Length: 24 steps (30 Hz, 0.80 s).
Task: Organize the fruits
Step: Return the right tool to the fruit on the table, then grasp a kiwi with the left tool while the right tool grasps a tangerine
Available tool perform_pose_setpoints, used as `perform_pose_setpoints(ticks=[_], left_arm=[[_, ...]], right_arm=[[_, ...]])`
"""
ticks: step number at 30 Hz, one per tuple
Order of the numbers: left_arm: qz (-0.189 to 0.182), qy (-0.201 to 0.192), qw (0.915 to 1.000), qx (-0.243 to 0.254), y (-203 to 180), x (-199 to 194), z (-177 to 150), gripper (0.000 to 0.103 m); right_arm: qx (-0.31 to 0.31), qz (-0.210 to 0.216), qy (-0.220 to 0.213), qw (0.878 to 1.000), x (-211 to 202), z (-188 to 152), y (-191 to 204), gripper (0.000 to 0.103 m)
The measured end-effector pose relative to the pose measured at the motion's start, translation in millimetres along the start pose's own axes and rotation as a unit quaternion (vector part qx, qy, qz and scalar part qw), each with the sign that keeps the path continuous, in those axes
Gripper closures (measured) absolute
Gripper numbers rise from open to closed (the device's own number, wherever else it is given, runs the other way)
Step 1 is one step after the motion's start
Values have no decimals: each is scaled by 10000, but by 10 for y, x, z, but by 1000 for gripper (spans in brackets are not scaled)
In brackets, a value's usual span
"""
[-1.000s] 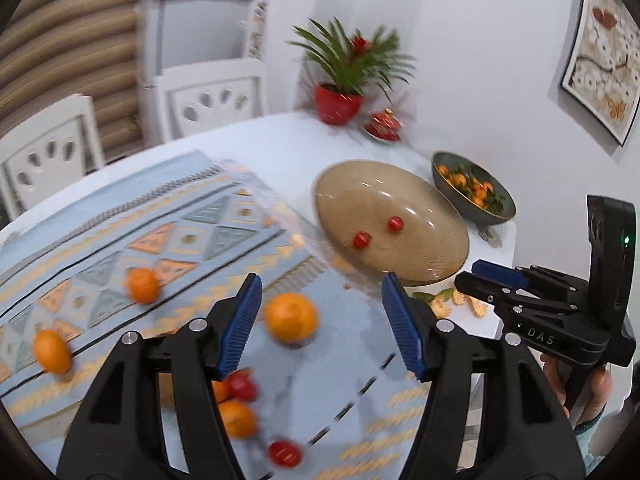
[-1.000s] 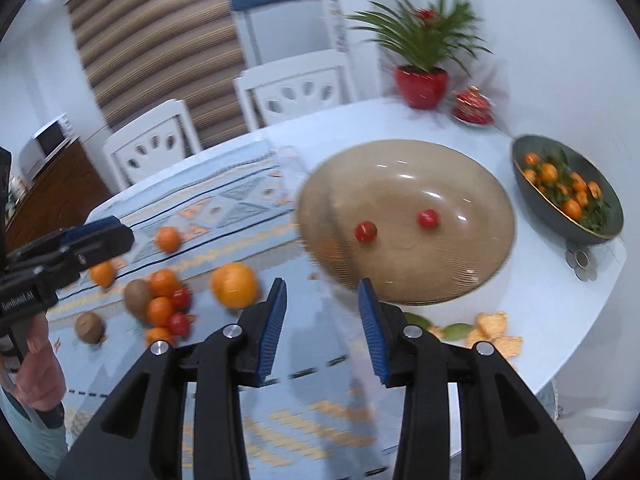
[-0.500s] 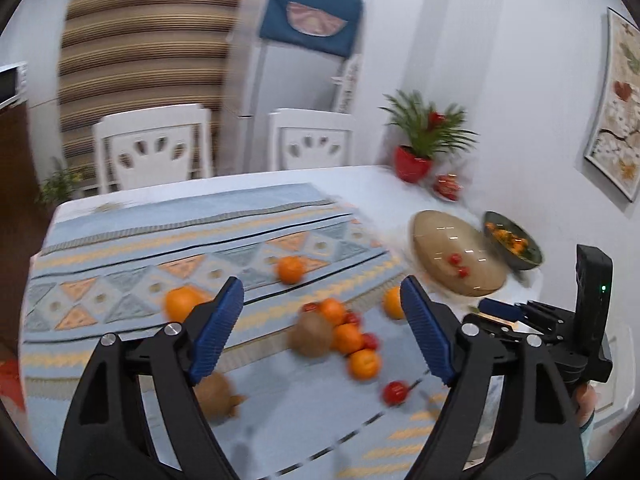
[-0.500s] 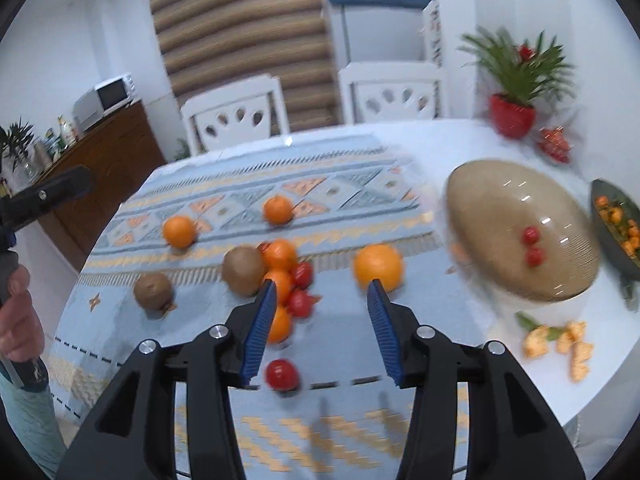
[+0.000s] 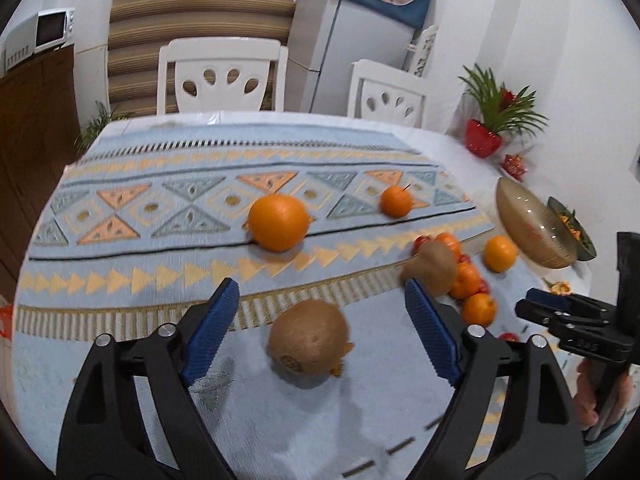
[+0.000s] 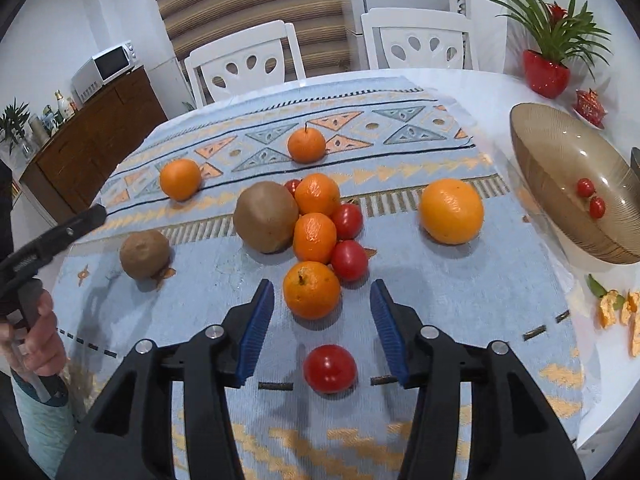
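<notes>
- Over the last second both grippers have swung away from the tan bowl [image 6: 568, 216] and back toward the loose fruit on the patterned cloth [image 5: 160, 208]. Bowl now sits at the far right edge of both views, holding two small tomatoes [image 6: 591, 198].
- Reading: a drop-off looks finished and the next pick is being lined up. Most fruit is still on the cloth, so the sorting seems to be at an early stage.
- Left gripper [image 5: 316, 324]: jaws spread wide, nothing held, tilted down over the near kiwi [image 5: 308, 340], which lies between the blue pads but untouched. Large orange [image 5: 279, 222] lies beyond it, well apart.
- Right gripper [image 6: 322, 328]: jaws likewise apart and empty, angled down at the cloth. A single tomato [image 6: 329, 368] lies just below the gap; a mandarin [image 6: 312, 295] sits just ahead, at the near end of the fruit cluster [image 6: 316, 220].
- Cannot tell yet which of those two the right gripper is aimed at.
- A hand [image 6: 38, 336] grips the left tool's handle, low at the left of the right view.
</notes>
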<state>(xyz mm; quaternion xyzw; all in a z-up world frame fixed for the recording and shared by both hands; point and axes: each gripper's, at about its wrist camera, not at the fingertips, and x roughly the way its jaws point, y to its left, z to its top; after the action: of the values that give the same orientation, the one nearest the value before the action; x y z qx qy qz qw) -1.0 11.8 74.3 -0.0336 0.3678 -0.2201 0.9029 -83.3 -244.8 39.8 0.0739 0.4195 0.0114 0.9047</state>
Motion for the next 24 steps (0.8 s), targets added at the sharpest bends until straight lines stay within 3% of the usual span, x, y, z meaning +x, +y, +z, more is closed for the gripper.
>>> perform_pose_setpoints(ticks=[5,12,24], left_arm=[[-40,67,9999,-80,119,144,-130,9],[-196,254,9994,-92,178,299,-218,9],[49,581,9981,192,55,475,-306,9]], right_arm=[[-56,-37,72,10000,177,-56,64,53],[-68,-7,1,10000,346,-130,135,52],[94,-95,-102,9999,512,-225,120,49]])
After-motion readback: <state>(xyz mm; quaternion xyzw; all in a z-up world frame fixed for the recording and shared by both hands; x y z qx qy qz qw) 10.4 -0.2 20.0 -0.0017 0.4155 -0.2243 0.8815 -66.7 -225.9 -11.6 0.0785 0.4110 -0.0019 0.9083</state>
